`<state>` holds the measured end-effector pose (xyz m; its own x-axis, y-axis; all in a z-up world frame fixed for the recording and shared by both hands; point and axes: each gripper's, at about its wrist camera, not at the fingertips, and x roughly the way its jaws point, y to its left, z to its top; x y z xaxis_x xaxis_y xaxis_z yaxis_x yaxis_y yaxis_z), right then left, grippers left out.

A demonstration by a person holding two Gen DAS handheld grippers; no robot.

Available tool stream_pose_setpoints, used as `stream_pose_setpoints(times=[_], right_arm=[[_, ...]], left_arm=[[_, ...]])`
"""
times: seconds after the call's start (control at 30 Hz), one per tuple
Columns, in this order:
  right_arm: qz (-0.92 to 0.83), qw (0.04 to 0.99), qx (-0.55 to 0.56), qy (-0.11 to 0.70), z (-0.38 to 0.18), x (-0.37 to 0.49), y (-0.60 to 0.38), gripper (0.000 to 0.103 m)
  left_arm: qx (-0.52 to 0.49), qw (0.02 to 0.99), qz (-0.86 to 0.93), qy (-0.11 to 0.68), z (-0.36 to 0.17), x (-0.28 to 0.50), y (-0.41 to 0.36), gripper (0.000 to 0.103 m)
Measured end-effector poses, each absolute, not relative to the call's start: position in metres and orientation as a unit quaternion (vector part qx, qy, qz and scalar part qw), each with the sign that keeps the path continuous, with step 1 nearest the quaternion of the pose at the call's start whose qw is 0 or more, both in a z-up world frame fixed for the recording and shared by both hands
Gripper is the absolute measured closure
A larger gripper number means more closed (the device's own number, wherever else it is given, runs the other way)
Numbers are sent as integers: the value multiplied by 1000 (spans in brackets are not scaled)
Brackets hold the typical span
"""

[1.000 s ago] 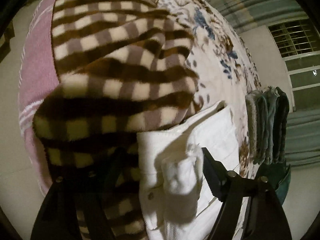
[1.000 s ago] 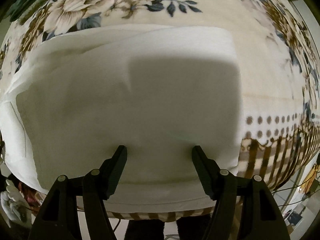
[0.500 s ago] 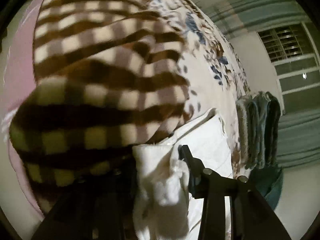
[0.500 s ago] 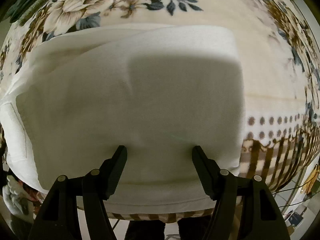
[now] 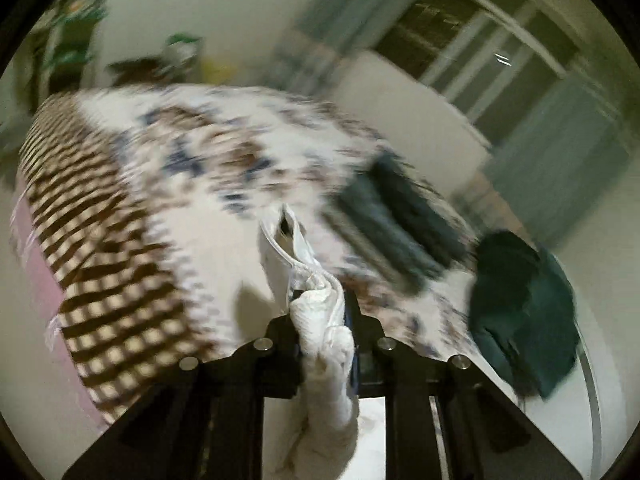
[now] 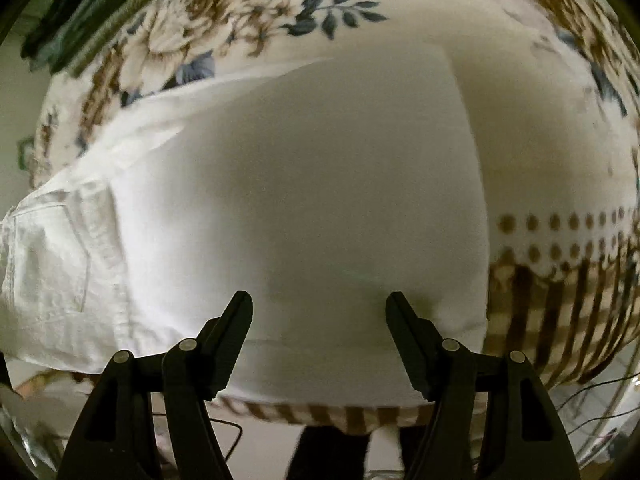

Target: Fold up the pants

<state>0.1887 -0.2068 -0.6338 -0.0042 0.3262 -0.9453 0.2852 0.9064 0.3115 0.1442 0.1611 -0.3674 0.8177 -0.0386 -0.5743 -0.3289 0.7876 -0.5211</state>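
The left gripper [image 5: 320,300] had its jaws clamped on a bunched fold of the white pants [image 5: 316,320], lifting that corner clear of the bed, with cloth hanging down between the black arms. The right gripper [image 6: 319,312] hovered with its jaws apart over the near hem of the pants [image 6: 300,200], gripping nothing. The garment lay spread flat across the bed from this side, its near edge running just inside the bed's checked border, a stitched pocket [image 6: 48,256] at the left (the seams slightly blurred).

Beyond the pants lay the floral bedspread [image 6: 224,12], bare cream cloth to the right and behind the garment. In the left view the brown checked blanket [image 5: 100,240] covered the bed's left side, touching the pink sheet [image 5: 32,264] at the edge. A stack of folded grey-green cloths [image 5: 392,224] sat near the bed's far right edge, with a dark green garment [image 5: 524,312] draped just beside it. Farther back stood a window [image 5: 492,52] and pale curtains [image 5: 560,148], both heavily blurred.
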Motion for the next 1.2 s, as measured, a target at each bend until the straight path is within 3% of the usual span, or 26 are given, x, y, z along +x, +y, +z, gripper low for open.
stream_pose_setpoints(times=[0.1, 0.23, 0.5, 0.63, 0.83, 0.87, 0.9, 0.93, 1.0, 1.2], right_arm=[[24, 673, 240, 700, -620, 175, -233, 32], [21, 675, 254, 693, -613, 149, -282, 32], [-32, 672, 294, 679, -633, 112, -397, 32], [-56, 666, 307, 678, -646, 93, -444, 32], [-30, 667, 336, 664, -646, 77, -476, 31], [-18, 669, 343, 660, -643, 72, -479, 30], [-5, 670, 350, 655, -643, 77, -476, 26], [19, 671, 364, 646, -640, 84, -471, 24], [54, 669, 385, 634, -640, 99, -455, 23], [121, 647, 425, 622, -672, 162, -407, 17]], left_arm=[[-285, 909, 30, 303, -337, 144, 93, 89], [-274, 898, -30, 344, -337, 147, 6, 89], [-241, 842, -115, 468, -426, 150, -152, 89], [-207, 825, -137, 508, -465, 153, -195, 94], [-148, 783, -166, 582, -479, 145, -235, 91], [-141, 784, -163, 582, -470, 145, -232, 88], [-137, 785, -160, 583, -464, 147, -228, 71], [-131, 787, -156, 582, -457, 150, -222, 44], [-111, 803, -130, 571, -441, 155, -202, 19], [-53, 825, -4, 563, -440, 182, -121, 18]])
